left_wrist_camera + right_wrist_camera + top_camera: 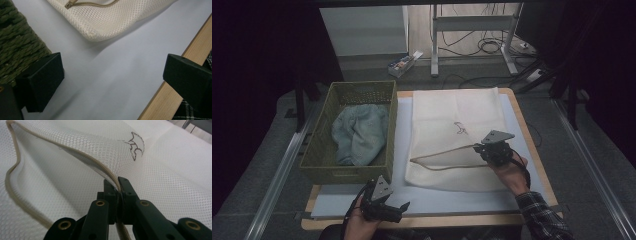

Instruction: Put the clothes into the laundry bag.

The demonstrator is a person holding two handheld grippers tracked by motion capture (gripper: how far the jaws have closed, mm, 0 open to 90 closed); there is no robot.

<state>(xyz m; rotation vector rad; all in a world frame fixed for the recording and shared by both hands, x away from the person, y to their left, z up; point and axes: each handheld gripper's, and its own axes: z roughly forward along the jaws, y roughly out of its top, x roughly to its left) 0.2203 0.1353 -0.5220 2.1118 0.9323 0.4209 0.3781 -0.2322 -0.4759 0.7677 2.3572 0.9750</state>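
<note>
The mesh bag [457, 135] lies flat on the desk [532, 150] beside the basket [319, 150]; the right tool [117, 185] pinches its zipper edge, lifted. Keep that lip high and taut so the wide-open, empty left tool [398, 206] can fetch the jeans [359, 132]

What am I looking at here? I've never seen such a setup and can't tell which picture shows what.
A person sits at a table holding a two-jaw gripper in each hand. The high view looks down from above. The other two come from cameras riding on the grippers, looking along their black jaws. On the table lie a white mesh bag with an open zipper and a green basket holding denim. The right gripper is shut on the bag's zipper edge, lifting it. The left gripper is open, holding nothing, near the table's front edge beside the basket.
</note>
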